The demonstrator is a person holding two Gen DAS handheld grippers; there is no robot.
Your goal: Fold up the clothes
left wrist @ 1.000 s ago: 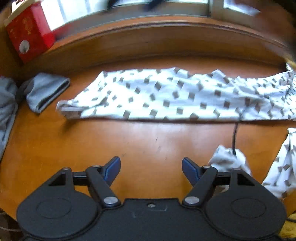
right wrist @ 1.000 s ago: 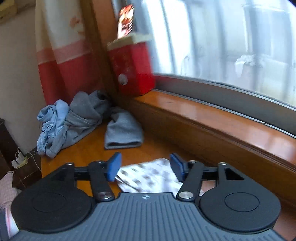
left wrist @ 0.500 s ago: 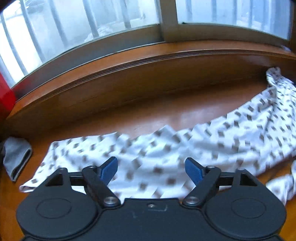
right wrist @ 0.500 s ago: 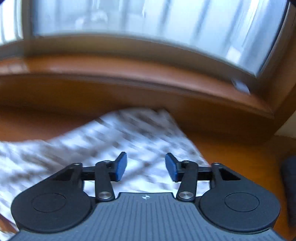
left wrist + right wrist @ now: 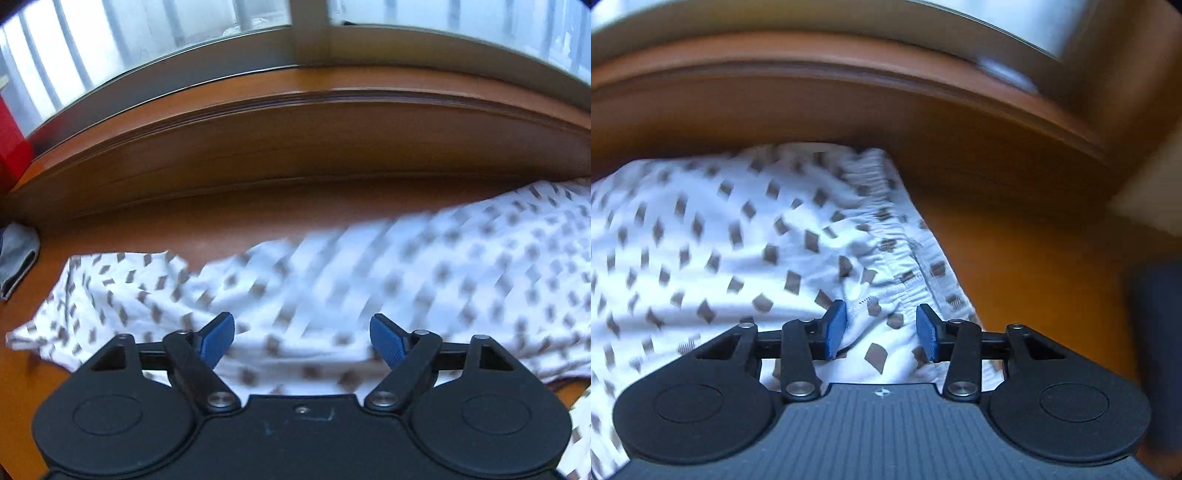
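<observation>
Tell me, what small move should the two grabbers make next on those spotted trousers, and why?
Probably finish the right gripper's pinch: its jaws are closing with the gathered waistband of the spotted trousers between the pads, not yet pressed. The left gripper hangs open over the leg, so it likely grips next.

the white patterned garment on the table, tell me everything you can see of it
The white patterned garment looks like thin, soft woven cloth, white with small grey-brown diamonds. It lies stretched out and rumpled along the wooden table, below the window ledge. One end has a gathered elastic waistband, so it is probably trousers or shorts. The right tool is over the waistband end, jaws closing with cloth between them, not yet pinched. The left tool is open above the middle.
</observation>
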